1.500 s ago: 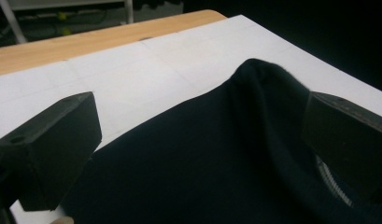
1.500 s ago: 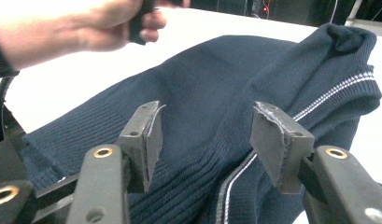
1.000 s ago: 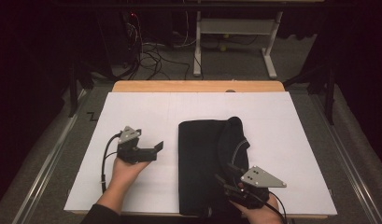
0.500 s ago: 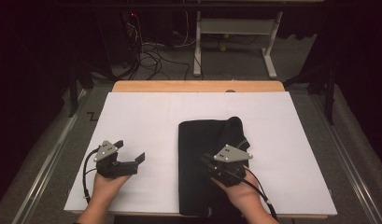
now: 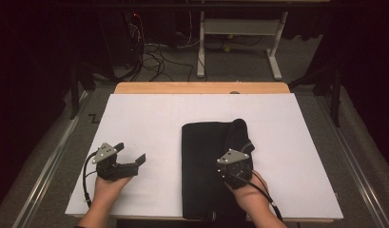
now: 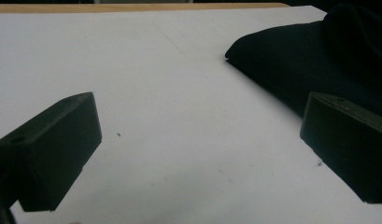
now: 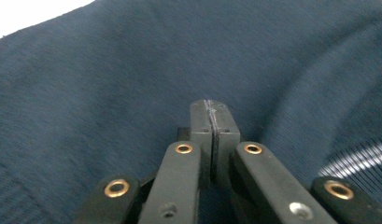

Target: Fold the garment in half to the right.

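While the dark folded garment (image 5: 213, 166) lay on the white sheet (image 5: 144, 123) covering the bench (image 5: 201, 88), the high view showed the right gripper (image 5: 235, 164) resting over the garment's right half, near its bunched upper corner. The left gripper (image 5: 128, 164) hovered over bare sheet to the left of the garment, well apart from it. No container stood near the garment.

In the left gripper view, its fingers (image 6: 53, 149) stood wide and released, with nothing but sheet between them; the garment (image 6: 291, 60) lay beyond, to the upper right.

In the right gripper view, the fingers (image 7: 209, 126) were clenched together, having just been closing, their tips against the garment (image 7: 109, 93). Whether any cloth was pinched between them could not be told; the seam between the pads looked bare.

Judged from this, the step was taking hold of a layer of the garment to fold or shift it. To do it well, the right fingers should probably bite a real fold of cloth rather than skim its surface, and the left gripper should come to the garment's near-left edge so both lift evenly.
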The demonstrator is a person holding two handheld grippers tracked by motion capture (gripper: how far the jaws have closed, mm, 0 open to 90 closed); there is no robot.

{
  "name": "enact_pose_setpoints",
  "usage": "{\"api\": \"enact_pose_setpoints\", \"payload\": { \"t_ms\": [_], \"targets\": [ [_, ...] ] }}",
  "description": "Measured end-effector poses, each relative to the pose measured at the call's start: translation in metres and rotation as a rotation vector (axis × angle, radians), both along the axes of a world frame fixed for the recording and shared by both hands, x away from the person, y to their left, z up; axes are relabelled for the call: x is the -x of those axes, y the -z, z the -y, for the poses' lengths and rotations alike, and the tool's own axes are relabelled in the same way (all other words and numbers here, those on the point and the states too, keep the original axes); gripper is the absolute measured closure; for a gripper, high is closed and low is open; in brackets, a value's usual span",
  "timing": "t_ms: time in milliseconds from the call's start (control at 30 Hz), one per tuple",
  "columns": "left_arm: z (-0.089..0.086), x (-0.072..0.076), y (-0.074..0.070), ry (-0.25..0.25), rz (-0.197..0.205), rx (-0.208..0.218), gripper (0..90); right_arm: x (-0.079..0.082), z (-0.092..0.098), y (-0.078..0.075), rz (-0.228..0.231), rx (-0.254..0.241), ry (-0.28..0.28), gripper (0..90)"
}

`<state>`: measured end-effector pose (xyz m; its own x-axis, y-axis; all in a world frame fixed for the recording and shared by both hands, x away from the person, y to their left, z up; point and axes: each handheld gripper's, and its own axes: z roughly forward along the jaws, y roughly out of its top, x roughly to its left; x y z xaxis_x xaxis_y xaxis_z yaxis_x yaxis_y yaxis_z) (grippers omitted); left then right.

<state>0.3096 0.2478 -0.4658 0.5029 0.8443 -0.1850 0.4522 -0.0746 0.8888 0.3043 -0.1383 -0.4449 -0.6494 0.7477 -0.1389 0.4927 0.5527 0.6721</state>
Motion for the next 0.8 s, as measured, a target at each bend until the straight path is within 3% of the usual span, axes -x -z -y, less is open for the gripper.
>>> {"api": "enact_pose_setpoints", "payload": {
  "t_ms": [233,467,700,800],
  "targets": [
    [0.001,0.002,0.0,0.012,0.006,-0.003,0.0,-0.001,0.03,0.004,0.011,-0.026,0.063,90.0],
    [0.0,0.003,0.001,0.008,0.004,-0.004,0.0,0.003,0.066,0.006,0.031,-0.097,0.137,90.0],
    [0.005,0.004,0.002,0.025,0.007,-0.029,0.0,0.007,0.086,0.018,0.028,-0.136,0.16,90.0],
    [0.008,0.005,0.002,0.039,0.014,-0.034,0.0,0.009,0.092,0.019,0.053,-0.188,0.147,89.9]
  ]
}}
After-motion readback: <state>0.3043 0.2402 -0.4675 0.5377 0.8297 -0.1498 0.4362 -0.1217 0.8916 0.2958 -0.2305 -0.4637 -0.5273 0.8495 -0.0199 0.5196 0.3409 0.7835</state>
